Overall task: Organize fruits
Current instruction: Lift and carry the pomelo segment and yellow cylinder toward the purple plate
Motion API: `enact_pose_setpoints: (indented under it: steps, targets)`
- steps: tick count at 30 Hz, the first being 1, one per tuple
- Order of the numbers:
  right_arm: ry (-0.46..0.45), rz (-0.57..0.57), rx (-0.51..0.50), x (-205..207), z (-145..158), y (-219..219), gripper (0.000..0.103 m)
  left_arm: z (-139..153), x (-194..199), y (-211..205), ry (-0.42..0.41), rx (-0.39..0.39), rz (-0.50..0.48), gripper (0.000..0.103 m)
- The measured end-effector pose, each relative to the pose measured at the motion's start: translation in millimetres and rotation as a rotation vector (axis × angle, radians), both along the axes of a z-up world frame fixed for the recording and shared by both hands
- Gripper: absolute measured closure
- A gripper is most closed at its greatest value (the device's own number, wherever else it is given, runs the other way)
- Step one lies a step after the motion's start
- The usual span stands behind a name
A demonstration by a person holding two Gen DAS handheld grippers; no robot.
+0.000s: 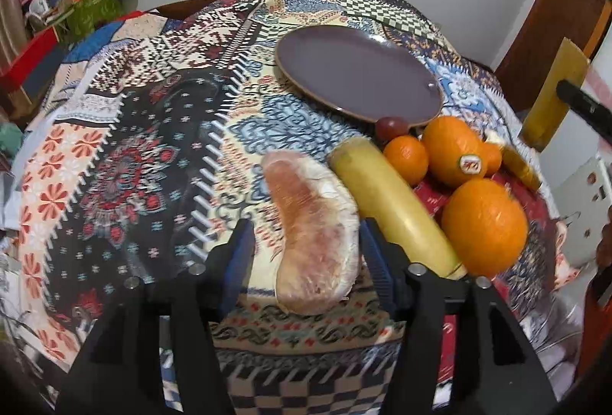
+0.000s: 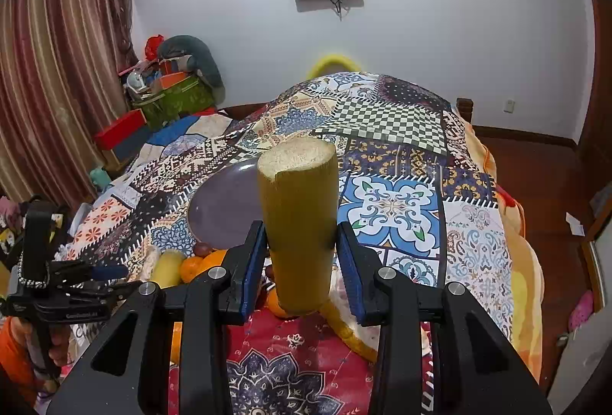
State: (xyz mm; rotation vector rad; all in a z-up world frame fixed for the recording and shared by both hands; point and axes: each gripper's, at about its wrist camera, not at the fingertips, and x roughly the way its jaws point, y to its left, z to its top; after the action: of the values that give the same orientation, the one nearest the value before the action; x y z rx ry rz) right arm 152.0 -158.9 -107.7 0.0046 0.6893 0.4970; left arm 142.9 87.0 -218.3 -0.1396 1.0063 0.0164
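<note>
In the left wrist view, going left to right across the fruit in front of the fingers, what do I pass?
Peeled pomelo segment → long yellow fruit → small tangerine → stickered orange → big orange → sugarcane piece, off the cloth in the right gripper.

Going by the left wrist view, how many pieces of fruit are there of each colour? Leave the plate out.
orange round fruits: 4
yellow long pieces: 3
pink peeled segment: 1
dark red small fruit: 1
Total: 9
</note>
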Motion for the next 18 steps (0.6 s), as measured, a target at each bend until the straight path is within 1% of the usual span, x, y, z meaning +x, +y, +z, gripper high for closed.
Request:
enact_pose_setpoints:
  steps: [4, 7, 8, 9, 14, 17, 18]
  targets:
    - [-0.003, 0.006, -0.007, -0.1, -0.8, 2.5, 0.069, 2.0, -9.1, 8.5, 0.009, 0.010, 0.000, 0.043]
    - [-0.003, 0.011, -0.008, 1.9, -1.6, 6.5, 0.069, -0.5, -5.4, 6.4, 0.014, 0.001, -0.012, 0.044]
    - [-0.004, 0.014, -0.009, 2.5, -1.4, 8.0, 0.069, -2.8, -2.4, 4.0, 0.018, -0.016, -0.029, 0.049]
    - [-0.005, 0.016, -0.009, 2.4, -1.2, 9.4, 0.069, -5.6, 1.2, 2.4, 0.026, -0.024, -0.036, 0.049]
    - [-0.015, 0.031, -0.016, -1.1, 1.5, 13.7, 0.069, -15.2, 16.6, -0.6, 0.026, 0.002, -0.042, 0.052]
    - [-0.015, 0.027, -0.015, -0.7, 2.0, 12.7, 0.069, -16.0, 21.2, -0.9, 0.017, 0.012, -0.040, 0.059]
    - [-0.015, 0.026, -0.015, -0.5, 1.8, 12.7, 0.069, -15.5, 21.4, 0.2, 0.017, 0.006, -0.034, 0.059]
